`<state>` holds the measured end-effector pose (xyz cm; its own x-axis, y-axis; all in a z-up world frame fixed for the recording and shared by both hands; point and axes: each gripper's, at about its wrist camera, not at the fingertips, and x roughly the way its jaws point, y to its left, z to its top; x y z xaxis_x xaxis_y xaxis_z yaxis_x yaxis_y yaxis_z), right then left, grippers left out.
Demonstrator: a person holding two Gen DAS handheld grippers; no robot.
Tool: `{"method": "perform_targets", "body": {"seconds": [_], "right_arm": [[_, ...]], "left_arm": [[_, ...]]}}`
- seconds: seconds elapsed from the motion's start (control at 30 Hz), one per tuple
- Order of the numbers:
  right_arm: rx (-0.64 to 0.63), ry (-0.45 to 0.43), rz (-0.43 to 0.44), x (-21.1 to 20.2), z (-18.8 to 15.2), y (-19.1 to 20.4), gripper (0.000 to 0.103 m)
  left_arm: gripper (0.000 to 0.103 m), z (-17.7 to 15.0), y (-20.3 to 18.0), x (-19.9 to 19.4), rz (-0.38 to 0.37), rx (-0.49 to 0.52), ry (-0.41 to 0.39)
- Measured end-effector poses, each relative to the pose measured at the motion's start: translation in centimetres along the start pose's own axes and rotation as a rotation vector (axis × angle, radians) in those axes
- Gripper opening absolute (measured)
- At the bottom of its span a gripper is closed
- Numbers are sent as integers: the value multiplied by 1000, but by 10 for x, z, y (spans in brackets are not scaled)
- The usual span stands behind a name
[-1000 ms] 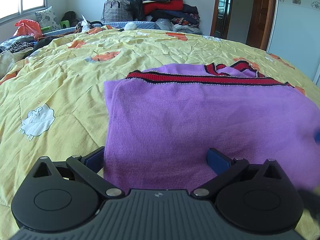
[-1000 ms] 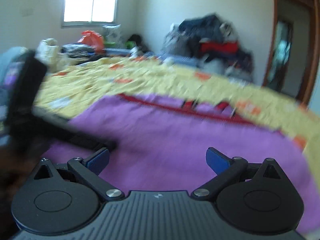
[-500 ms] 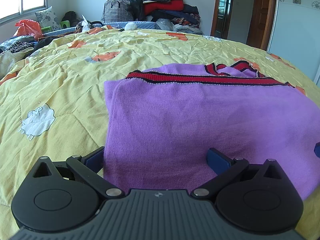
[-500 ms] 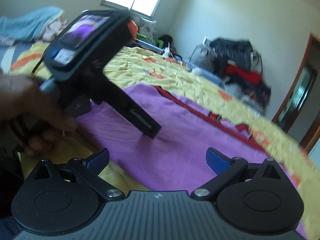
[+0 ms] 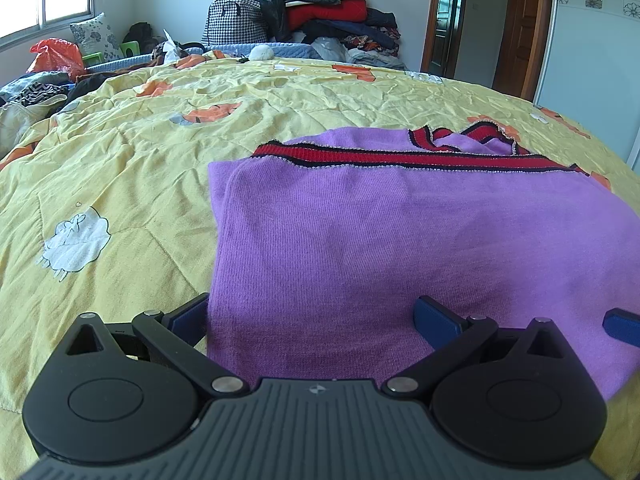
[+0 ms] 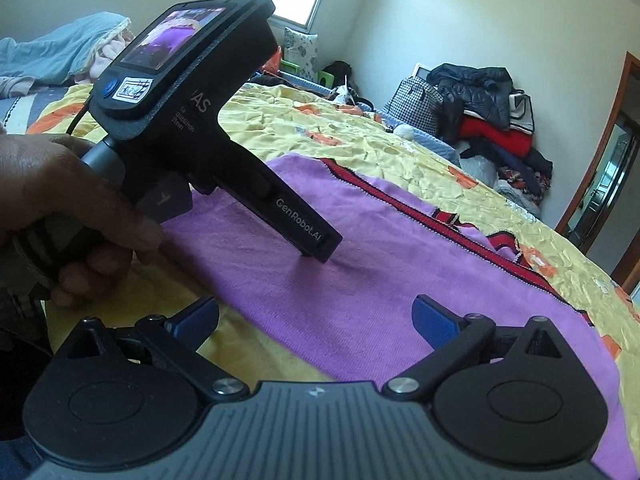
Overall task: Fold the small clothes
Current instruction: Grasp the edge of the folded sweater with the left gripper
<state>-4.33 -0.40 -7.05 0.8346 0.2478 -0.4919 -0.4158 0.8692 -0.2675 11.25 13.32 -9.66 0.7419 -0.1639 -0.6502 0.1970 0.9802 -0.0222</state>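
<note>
A purple knit sweater (image 5: 380, 232) with red and black striped trim lies folded flat on the yellow bedspread (image 5: 120, 152). My left gripper (image 5: 312, 316) is open, low over the sweater's near left corner, one finger off the cloth on the bedspread. My right gripper (image 6: 316, 316) is open over the sweater's (image 6: 360, 280) near edge. In the right wrist view the left gripper's body (image 6: 224, 148) rests with its tip on the sweater, held by a hand (image 6: 60, 208). A blue fingertip (image 5: 620, 326) of the right gripper shows at the left view's right edge.
A pile of clothes and bags (image 5: 312, 12) stands against the far wall. More clothes and a red bag (image 5: 56, 54) lie at the far left by the window. A wooden door (image 5: 524, 28) is at the far right.
The right gripper has swung round from facing across the sweater to its near edge, so the left gripper and hand now fill its view. The left gripper has not moved.
</note>
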Motion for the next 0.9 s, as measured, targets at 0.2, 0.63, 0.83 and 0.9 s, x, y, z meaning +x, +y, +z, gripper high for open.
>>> {"method": "perform_targets", "body": {"seconds": [0.2, 0.63, 0.83, 0.9], "right_arm": [[1, 4, 1, 1, -1, 0, 103], [-26, 13, 5, 3, -2, 4, 103], [-27, 16, 8, 4, -2, 5, 103], [-22, 16, 9, 3, -2, 5, 103]], "left_arm": [[103, 0, 0, 0, 0, 0, 0], [103, 28, 93, 12, -265, -284, 7], [103, 65, 149, 59, -545, -498, 110], [103, 74, 153, 78, -613, -560, 140]]}}
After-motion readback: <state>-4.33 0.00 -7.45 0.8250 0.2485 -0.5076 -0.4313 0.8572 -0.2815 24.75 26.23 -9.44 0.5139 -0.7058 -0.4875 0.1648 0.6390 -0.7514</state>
